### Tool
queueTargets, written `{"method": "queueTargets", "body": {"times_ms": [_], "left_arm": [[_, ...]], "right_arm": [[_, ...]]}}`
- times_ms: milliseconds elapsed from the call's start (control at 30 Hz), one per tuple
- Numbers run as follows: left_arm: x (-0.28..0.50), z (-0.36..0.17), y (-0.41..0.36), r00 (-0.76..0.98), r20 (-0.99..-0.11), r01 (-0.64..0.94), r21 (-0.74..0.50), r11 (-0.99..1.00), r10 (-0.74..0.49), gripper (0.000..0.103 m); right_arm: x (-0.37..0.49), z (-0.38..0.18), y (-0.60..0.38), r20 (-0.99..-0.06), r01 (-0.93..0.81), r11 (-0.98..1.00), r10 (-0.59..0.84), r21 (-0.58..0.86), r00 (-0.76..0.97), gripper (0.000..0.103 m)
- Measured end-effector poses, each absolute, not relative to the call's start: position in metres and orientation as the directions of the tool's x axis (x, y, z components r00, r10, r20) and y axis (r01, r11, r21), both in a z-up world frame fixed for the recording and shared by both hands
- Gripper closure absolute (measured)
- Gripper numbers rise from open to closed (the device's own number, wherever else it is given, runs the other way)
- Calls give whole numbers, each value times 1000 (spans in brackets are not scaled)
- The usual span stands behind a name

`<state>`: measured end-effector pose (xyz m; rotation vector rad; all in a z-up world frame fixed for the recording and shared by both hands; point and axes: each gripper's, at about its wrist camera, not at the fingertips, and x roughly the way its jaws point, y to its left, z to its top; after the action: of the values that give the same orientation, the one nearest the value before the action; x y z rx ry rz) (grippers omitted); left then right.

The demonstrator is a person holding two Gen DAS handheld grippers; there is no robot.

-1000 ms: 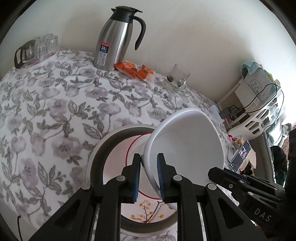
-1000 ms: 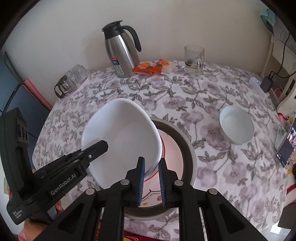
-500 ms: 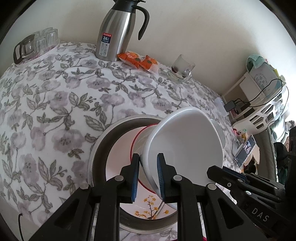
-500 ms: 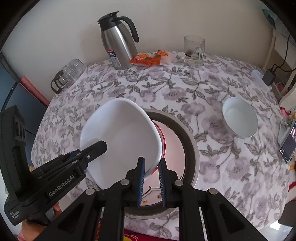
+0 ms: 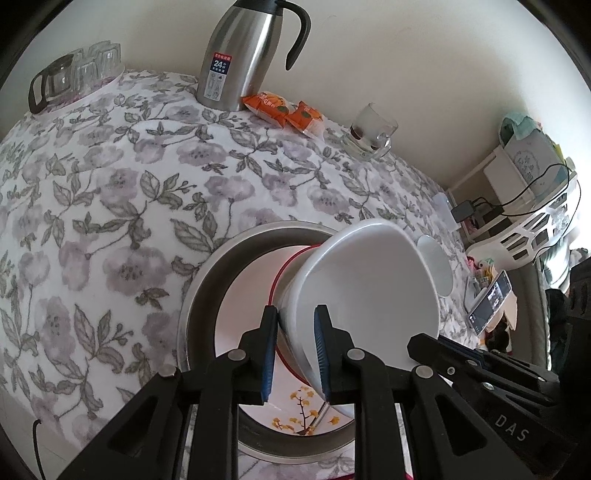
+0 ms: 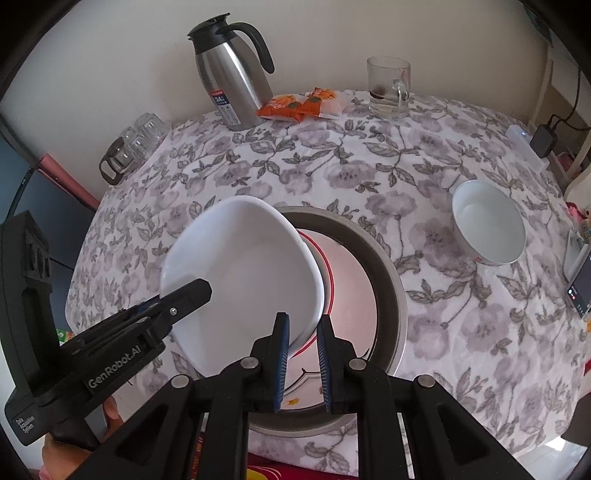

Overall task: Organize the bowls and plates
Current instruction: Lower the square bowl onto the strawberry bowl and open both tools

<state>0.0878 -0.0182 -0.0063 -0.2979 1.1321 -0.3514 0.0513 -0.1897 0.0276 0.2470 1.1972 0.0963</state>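
Both tongs still clamping white bowl (image 5: pixel 364 291) rim, view nudged closer

Hidden by the tilted white bowl (image 6: pixel 255 273): most of the red-rimmed plate (image 6: pixel 334 280). Cut off at the top edge: thermos lid (image 5: pixel 258 3). Too small to read: phone screen (image 5: pixel 491 302).

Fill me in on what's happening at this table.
A person is tidying dishes with two tools. The left hand-held gripper and the right hand-held gripper each pinch the rim of one large white bowl, held tilted over a red-rimmed plate that lies in a steel basin. A smaller white bowl sits apart on the floral tablecloth.
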Motion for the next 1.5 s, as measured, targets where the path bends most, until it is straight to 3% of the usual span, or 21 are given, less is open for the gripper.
{"method": "queueTargets", "body": {"times_ms": [1300,1500], "left_arm": [[90,-2,-10,405,-795,105,-450,887,-451,83],[89,5,-5,436,-793,97,-429,898,-426,74]], "right_arm": [[56,19,-194,-911,92,962,211,258,353,84],[51,27,-197,-904,86,965,197,246,379,84]]}}
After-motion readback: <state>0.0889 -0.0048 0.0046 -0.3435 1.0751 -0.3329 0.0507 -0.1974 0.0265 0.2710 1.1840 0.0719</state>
